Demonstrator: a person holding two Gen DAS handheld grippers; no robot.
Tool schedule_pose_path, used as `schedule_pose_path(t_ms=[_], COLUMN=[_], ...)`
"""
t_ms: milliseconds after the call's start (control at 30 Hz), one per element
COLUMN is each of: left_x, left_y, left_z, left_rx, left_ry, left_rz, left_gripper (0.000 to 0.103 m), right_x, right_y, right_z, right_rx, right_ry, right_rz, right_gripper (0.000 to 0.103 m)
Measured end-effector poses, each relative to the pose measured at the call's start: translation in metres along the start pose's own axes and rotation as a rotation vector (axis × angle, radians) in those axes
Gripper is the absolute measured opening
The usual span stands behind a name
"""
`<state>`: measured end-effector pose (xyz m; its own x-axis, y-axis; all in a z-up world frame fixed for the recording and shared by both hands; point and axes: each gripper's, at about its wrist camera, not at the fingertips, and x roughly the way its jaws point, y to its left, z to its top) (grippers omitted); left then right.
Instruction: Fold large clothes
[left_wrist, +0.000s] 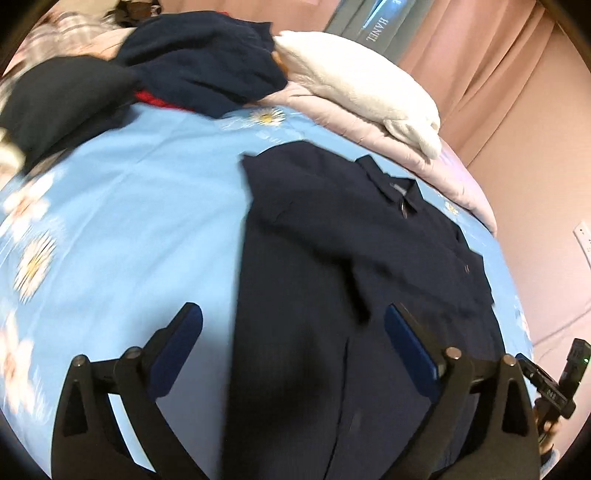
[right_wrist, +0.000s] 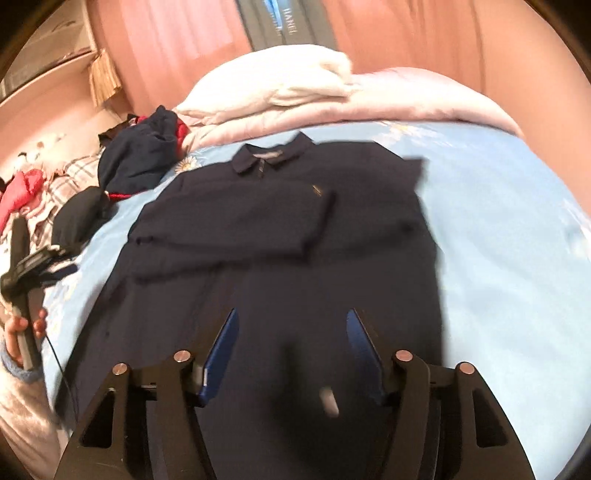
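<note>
On the blue bed (right_wrist: 498, 229) lies the dark shirt (right_wrist: 280, 236), sleeves folded in; left tool (left_wrist: 293, 325) and right tool (right_wrist: 291, 332) hang above it, both apart and empty.

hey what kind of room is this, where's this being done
Most likely a bedroom. The navy shirt lies spread on a bed with a blue daisy-print sheet, a folded pink quilt at its far end and pink curtains behind.
</note>
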<state>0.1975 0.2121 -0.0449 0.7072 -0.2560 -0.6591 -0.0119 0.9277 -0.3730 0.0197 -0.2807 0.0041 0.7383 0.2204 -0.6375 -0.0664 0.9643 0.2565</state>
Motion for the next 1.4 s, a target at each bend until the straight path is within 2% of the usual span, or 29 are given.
schedule_pose_path(t_ms=[100, 200, 367, 500, 600, 733, 833, 967, 1300, 1400], left_x=[-0.032, -0.053, -0.071, -0.064, -0.064, -0.054, -0.045, -0.035, -0.004, 0.003], left_y=[0.021, 0.041, 0.055, 0.051, 0.049, 0.047, 0.043, 0.039, 0.022, 0.016], left_z=[-0.038, -0.081, -0.135, -0.156, -0.159, -0.155, -0.151, -0.142, -0.118, -0.112], left_rx=[-0.025, -0.075, -0.164, -0.21, -0.231, -0.275, -0.277, -0.272, -0.264, -0.252], left_ry=[0.005, 0.052, 0.095, 0.154, 0.152, 0.169, 0.176, 0.173, 0.25, 0.271], left_rz=[0.041, 0.017, -0.154, -0.233, -0.287, -0.353, -0.384, -0.421, -0.525, -0.528], left_gripper=[0.1, 0.1, 0.1, 0.1, 0.1, 0.1, 0.1, 0.1, 0.1, 0.1], right_x=[-0.022, -0.042, -0.05, -0.045, -0.046, -0.046, -0.048, -0.042, -0.018, -0.014], right_y=[-0.018, -0.038, -0.063, -0.067, -0.064, -0.06, -0.063, -0.063, -0.064, -0.065], right_z=[-0.032, -0.064, -0.089, -0.106, -0.115, -0.12, -0.125, -0.128, -0.11, -0.106], right_rx=[0.075, 0.17, 0.305, 0.358, 0.362, 0.371, 0.375, 0.39, 0.436, 0.456], right_ry=[0.007, 0.004, 0.011, 0.046, 0.054, 0.079, 0.084, 0.081, 0.073, 0.081], right_rz=[-0.004, -0.004, 0.018, 0.062, 0.091, 0.18, 0.225, 0.279, 0.371, 0.385], right_gripper=[0.068, 0.069, 0.069, 0.069, 0.069, 0.072, 0.077, 0.077, 0.077, 0.077])
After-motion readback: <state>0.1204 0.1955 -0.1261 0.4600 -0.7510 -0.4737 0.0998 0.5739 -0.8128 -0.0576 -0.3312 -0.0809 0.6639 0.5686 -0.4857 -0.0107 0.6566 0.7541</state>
